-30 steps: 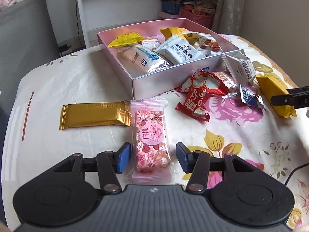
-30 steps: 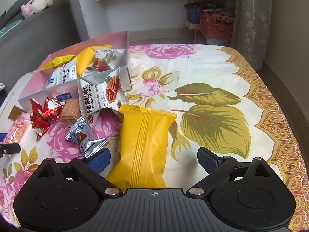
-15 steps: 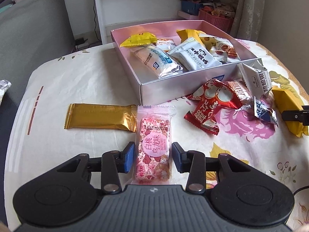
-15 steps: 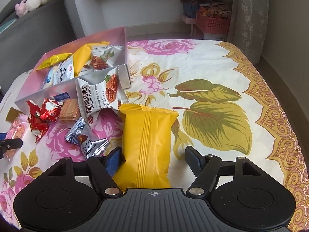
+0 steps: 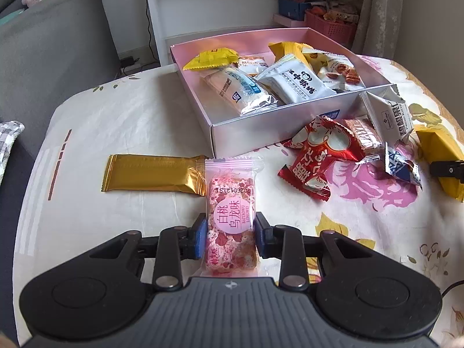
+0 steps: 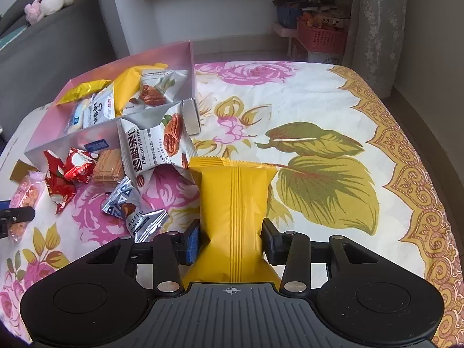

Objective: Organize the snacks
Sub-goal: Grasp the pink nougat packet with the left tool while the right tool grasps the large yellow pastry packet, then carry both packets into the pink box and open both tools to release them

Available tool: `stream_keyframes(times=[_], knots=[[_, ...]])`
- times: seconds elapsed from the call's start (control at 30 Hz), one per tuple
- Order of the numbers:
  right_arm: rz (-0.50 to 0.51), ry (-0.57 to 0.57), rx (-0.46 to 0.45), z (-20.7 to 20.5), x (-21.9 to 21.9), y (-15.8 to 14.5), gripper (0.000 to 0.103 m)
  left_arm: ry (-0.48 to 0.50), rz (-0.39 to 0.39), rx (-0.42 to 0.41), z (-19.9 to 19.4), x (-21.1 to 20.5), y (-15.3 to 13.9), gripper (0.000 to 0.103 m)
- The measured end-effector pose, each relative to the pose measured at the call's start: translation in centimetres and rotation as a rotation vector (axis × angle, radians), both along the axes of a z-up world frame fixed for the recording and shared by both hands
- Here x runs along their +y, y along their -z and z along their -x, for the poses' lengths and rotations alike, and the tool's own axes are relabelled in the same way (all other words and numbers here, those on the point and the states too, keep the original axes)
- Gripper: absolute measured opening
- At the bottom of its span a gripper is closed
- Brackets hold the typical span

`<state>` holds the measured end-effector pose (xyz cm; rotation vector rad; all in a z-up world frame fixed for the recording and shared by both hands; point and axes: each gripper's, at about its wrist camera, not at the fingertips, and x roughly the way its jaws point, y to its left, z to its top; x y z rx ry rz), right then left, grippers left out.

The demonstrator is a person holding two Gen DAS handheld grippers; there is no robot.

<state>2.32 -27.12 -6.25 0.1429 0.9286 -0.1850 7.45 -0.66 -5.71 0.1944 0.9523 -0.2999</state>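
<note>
My left gripper point(image 5: 231, 236) is shut on a pink peach snack packet point(image 5: 230, 217) that lies on the floral cloth. My right gripper point(image 6: 231, 242) is shut on a yellow snack packet point(image 6: 235, 214), also seen at the right edge of the left wrist view point(image 5: 440, 159). The pink-lined box point(image 5: 261, 133) beyond holds several packets. A gold bar point(image 5: 153, 174), a red packet point(image 5: 319, 162), a pecan packet point(image 6: 156, 150), a wafer packet point(image 6: 108, 166) and a silver chocolate packet point(image 6: 136, 211) lie loose in front of the box.
The table's rounded edge runs along the left in the left wrist view and along the right in the right wrist view. A grey sofa point(image 5: 58, 43) and a white shelf point(image 6: 232, 8) with red baskets point(image 6: 322, 34) stand behind.
Both grippers closed from open: the left onto the pink packet, the right onto the yellow packet. Both have moved slightly forward over their packets.
</note>
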Motion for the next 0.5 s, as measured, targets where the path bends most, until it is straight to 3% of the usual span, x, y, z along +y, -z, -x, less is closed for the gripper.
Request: stream_keyframes(times=[0.5], knots=[[-0.074, 0.047, -0.059, 0.6, -1.4, -2.8, 0.04, -0.065, 0.069, -0.023, 0.0, 1.2, -2.6, 0.029]])
